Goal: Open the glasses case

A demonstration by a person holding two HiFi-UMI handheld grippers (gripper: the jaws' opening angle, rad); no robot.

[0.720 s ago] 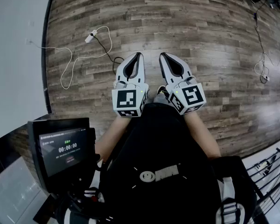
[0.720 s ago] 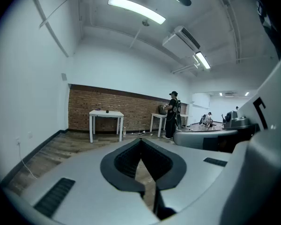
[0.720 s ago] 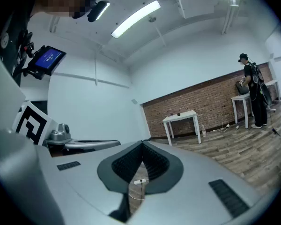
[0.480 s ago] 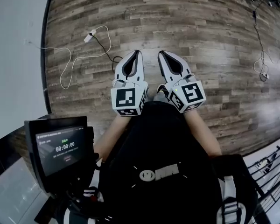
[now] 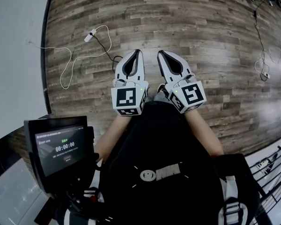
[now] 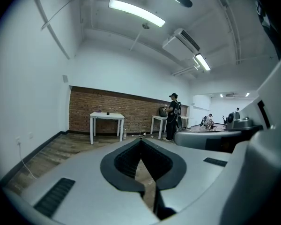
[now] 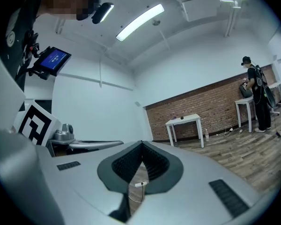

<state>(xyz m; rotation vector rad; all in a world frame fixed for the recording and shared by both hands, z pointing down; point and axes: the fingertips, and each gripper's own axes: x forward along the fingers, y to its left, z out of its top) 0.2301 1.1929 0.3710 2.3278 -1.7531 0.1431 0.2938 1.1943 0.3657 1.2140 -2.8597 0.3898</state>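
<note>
Head view: a wood-plank floor (image 5: pixel 201 27) fills the frame, with a white wall along its left edge. A white power strip (image 5: pixel 90 35) lies on it, its thin cables looping away. Down and to the right of the power strip, the left gripper (image 5: pixel 139 53) and right gripper (image 5: pixel 160 53) are held side by side, both with tips pressed together and nothing in them. Well below the power strip, a tablet screen (image 5: pixel 58 146) is cut off by dark gear at the frame's bottom. The glasses case shows in no view, so its place relative to the tongs cannot be told.

Left gripper view: a brick wall (image 6: pixel 84 111) closes off the room, with a white table (image 6: pixel 107 117) before it; small things on top are too tiny to name. The jaws meet at the tip, empty.

Right gripper view: the same wall and table lie ahead. The jaws are closed and empty; the power strip shows on the floor through the gap behind the tips.
</note>
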